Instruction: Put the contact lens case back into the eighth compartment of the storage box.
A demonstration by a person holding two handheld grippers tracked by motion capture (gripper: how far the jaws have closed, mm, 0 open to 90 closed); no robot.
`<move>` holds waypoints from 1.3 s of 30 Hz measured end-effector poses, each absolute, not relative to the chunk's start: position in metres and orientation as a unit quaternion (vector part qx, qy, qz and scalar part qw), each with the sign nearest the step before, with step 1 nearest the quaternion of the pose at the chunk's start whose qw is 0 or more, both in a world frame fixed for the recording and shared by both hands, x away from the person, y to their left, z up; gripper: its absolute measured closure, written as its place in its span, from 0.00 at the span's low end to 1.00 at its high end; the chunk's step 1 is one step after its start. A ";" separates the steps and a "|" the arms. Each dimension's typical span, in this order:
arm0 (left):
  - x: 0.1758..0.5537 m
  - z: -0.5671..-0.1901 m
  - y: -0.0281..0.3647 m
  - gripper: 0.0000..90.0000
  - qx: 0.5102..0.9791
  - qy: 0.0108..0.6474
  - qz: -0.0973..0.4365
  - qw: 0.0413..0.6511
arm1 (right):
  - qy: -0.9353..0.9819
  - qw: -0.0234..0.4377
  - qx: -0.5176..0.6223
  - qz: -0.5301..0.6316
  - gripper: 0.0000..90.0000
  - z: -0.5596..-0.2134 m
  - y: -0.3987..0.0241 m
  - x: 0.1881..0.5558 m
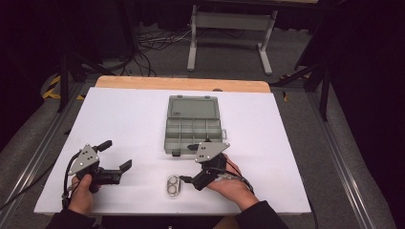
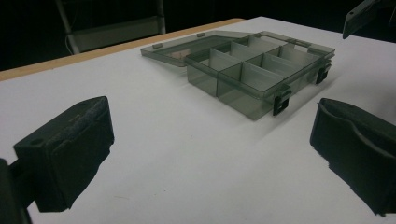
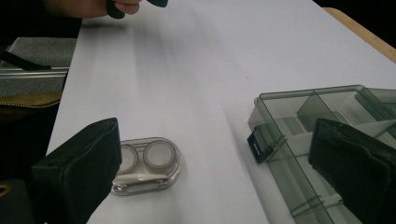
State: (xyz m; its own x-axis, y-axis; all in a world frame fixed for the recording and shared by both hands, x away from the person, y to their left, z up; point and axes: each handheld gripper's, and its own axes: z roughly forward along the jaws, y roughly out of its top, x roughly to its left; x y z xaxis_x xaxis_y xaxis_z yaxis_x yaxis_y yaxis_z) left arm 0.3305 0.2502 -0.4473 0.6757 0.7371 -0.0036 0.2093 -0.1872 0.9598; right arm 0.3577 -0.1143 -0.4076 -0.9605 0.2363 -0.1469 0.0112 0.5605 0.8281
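Open divided box point(image 1: 193, 125) mid-surface; clear lens case point(image 1: 174, 185) just beside right gripper point(image 1: 192, 164). Both grippers' jaws spread, holding nothing. Left gripper point(image 1: 115, 154) well apart.

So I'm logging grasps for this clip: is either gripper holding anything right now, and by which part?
Nothing is held. The left gripper and right gripper are both open, with the contact lens case lying free on the table.

Box point(image 2: 254, 77): see-through grey plastic, smooth, bit shiny; black clips.
Small case point(image 3: 147, 164): clear shiny plastic, two round white cups inside.
Table top point(image 1: 124, 119): white, smooth, matt, like paper or board; far edge bare wood.
Gripper pads point(image 2: 70, 154): black, soft-looking, rough, dull.
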 end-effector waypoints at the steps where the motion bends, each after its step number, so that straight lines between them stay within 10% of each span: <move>1: 0.330 -0.447 0.250 0.01 0.732 0.323 0.240 0.549 | 0.876 0.121 0.068 0.463 0.04 -0.407 -0.113 0.358; 39: 0.331 -0.447 0.251 0.01 0.731 0.322 0.241 0.551 | 0.915 0.018 0.033 0.401 0.12 -0.425 -0.078 0.356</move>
State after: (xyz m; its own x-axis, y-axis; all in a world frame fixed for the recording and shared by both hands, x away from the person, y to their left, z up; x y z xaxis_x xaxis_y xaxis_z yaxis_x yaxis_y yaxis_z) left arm 0.3306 0.2513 -0.4468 0.6756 0.7372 -0.0031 0.2052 -0.1840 0.9613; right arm 0.3558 -0.0780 -0.4250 -0.9972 0.0744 -0.0060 0.0460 0.6761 0.7354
